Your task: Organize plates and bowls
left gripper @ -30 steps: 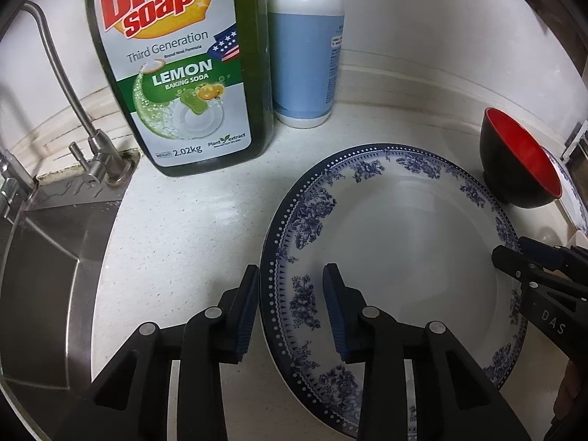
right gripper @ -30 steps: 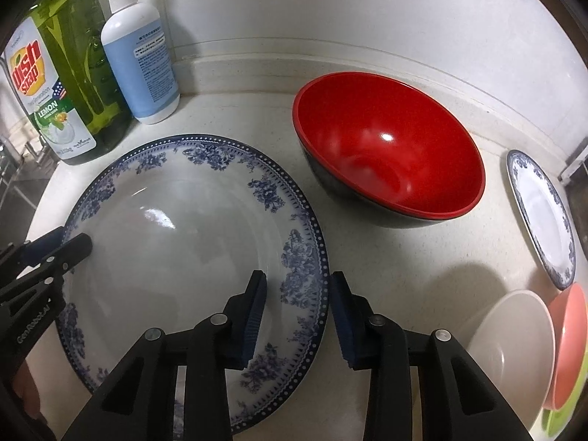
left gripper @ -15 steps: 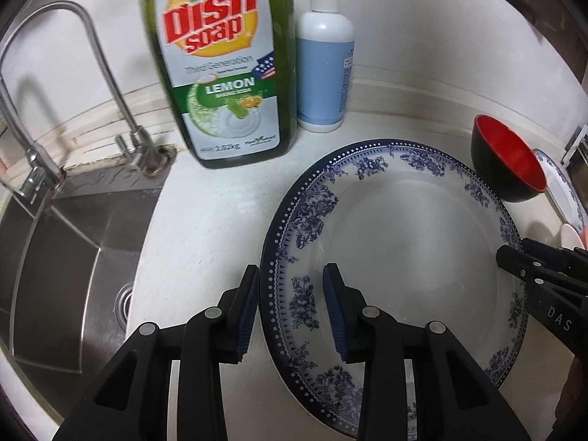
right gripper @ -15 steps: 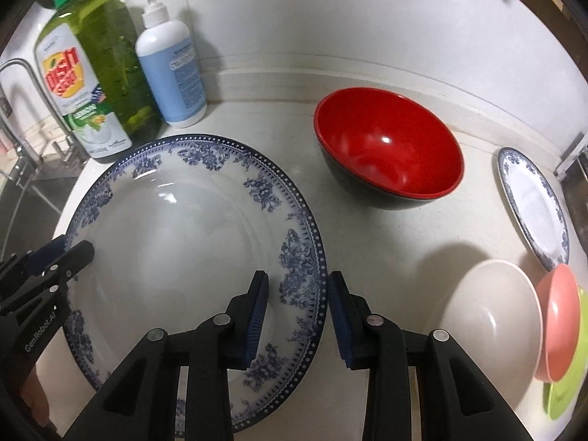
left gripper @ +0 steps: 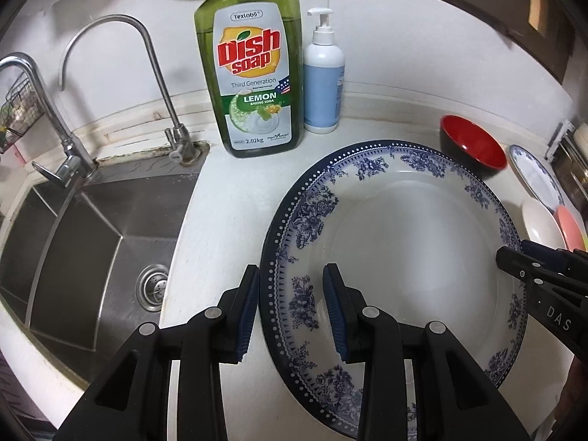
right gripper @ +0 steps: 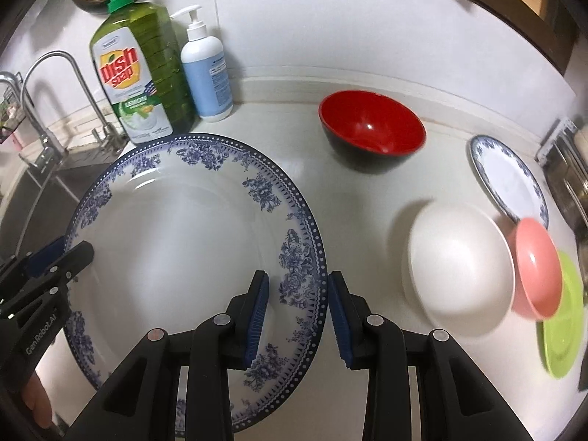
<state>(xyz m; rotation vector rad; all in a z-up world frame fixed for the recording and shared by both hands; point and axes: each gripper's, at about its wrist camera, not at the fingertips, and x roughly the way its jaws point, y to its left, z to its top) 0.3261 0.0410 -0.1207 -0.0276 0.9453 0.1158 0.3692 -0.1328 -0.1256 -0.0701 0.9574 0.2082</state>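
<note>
Blue-patterned large plate (left gripper: 400, 242) hangs above the table (left gripper: 228, 198), its rim straddled by my left gripper (left gripper: 290, 308) and right gripper (right gripper: 297, 316); whether either truly pinches it I cannot tell. Plate's near edge is cut off.

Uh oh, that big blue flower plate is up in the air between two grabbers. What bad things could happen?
1. Each gripper, left and right, only pinches a thin bit of the big plate's rim, so it might slip and break.
2. The sink lies just beside it, so a drop could land there.
3. Swinging it sideways might bump the red bowl or the white bowl.
</note>
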